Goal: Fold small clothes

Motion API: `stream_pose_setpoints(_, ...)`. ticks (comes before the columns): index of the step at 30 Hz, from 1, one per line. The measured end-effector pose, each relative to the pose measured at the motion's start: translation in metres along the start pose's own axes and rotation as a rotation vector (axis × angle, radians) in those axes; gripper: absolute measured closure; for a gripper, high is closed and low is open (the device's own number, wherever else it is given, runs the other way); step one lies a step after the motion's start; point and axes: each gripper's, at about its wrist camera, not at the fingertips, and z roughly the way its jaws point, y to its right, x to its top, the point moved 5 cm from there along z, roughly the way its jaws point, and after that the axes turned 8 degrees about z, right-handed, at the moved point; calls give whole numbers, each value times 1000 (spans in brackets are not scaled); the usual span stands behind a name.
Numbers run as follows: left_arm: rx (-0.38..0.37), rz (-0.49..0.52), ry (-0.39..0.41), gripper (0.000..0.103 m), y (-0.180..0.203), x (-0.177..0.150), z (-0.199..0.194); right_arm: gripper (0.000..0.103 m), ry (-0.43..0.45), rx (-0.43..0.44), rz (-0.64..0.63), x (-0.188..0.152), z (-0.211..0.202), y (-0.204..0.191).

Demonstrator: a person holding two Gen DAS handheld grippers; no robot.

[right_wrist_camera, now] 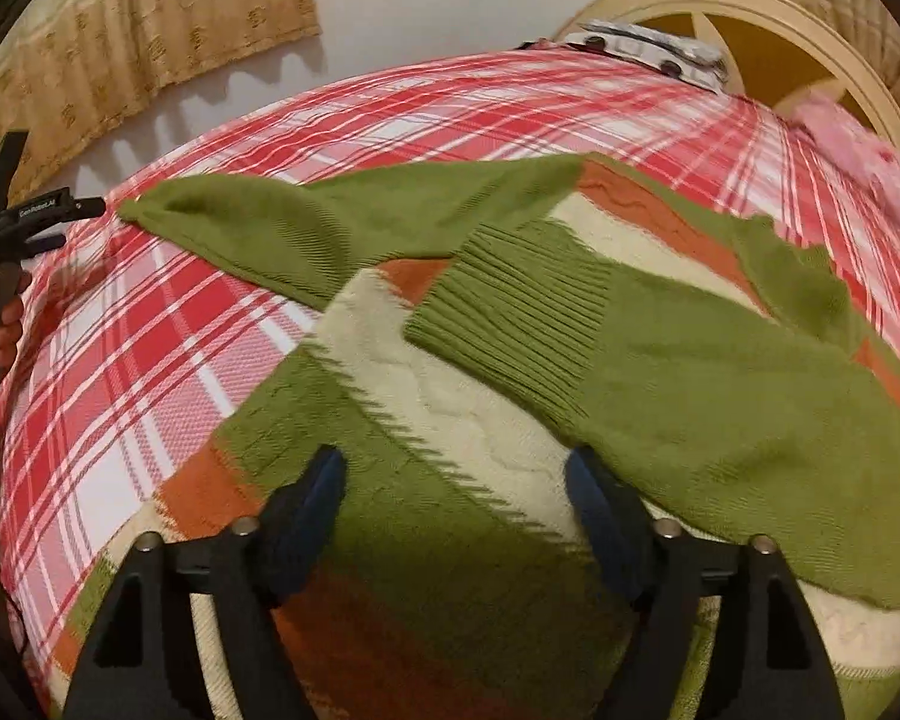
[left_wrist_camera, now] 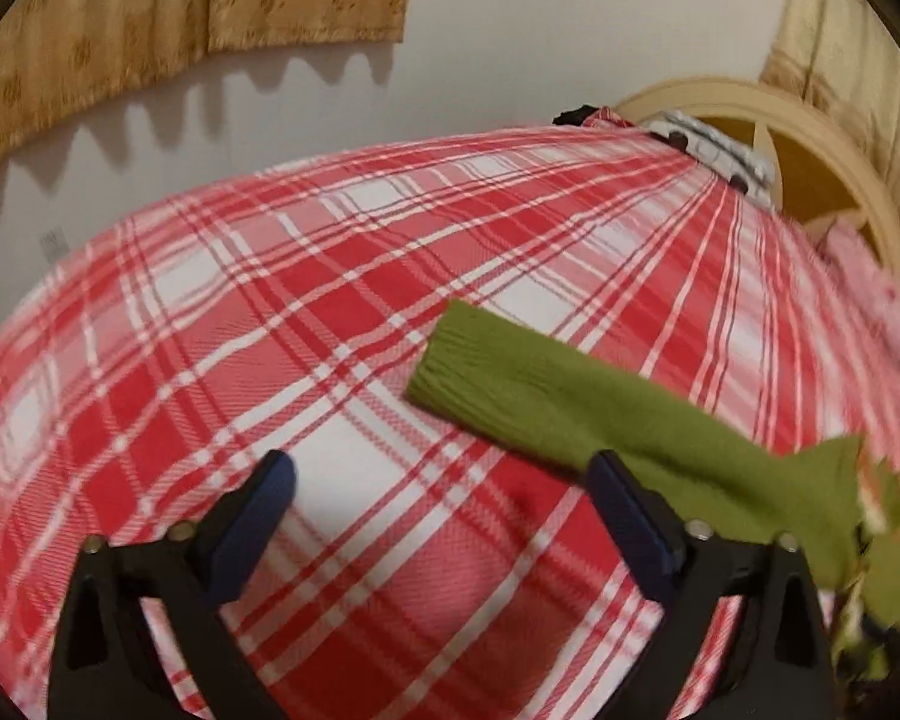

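A knitted sweater in green, cream and orange lies on the red-and-white plaid bed sheet. One green sleeve is folded across its body, ribbed cuff toward the middle. The other sleeve stretches out to the left. My right gripper hovers open over the sweater's body with nothing pinched. My left gripper is open above bare sheet, and the outstretched green sleeve lies just beside its right finger. In the right wrist view the left gripper shows at the far left, held by a hand, near that sleeve's end.
A cream wooden headboard rises at the far right end of the bed. Pink cloth lies beside it, and a white patterned item sits at the sheet's far edge. Beige curtains hang on the white wall behind.
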Motion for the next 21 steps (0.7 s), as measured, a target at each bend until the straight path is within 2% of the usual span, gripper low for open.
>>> stream_pose_setpoints(1, -17, -18, -17, 13, 1, 0, 3, 24, 0, 13, 15, 0, 0, 2)
stream_pose_setpoints(5, -96, -95, -69, 16, 9, -6, 14, 23, 12, 6, 11, -1, 0, 0)
stream_pose_setpoints(8, -180, -137, -98, 24, 23, -10, 21, 23, 21, -2, 6, -2, -1, 0)
stream_pose_setpoints(11, -208, -165, -80, 27, 26, -5, 24, 23, 26, -5, 5, -2, -1, 1)
stream_pose_setpoints(14, -279, -237, -73, 32, 24, 2, 30, 23, 32, -11, 3, -3, -1, 0)
stream_pose_setpoints(16, -314, -295, -41, 41, 19, 6, 34, 23, 37, -16, 0, -3, -2, -1)
stream_pose_setpoints(18, -336, -337, -37, 43, 13, 9, 40, 23, 38, -15, 0, -3, -2, 0)
stream_pose_setpoints(20, -326, -326, -15, 55, 12, 11, 42, 23, 39, -12, 3, -3, -2, 1)
stream_pose_setpoints(21, -325, -313, -17, 57, 13, 11, 43, 23, 39, -11, 4, -3, -2, 1)
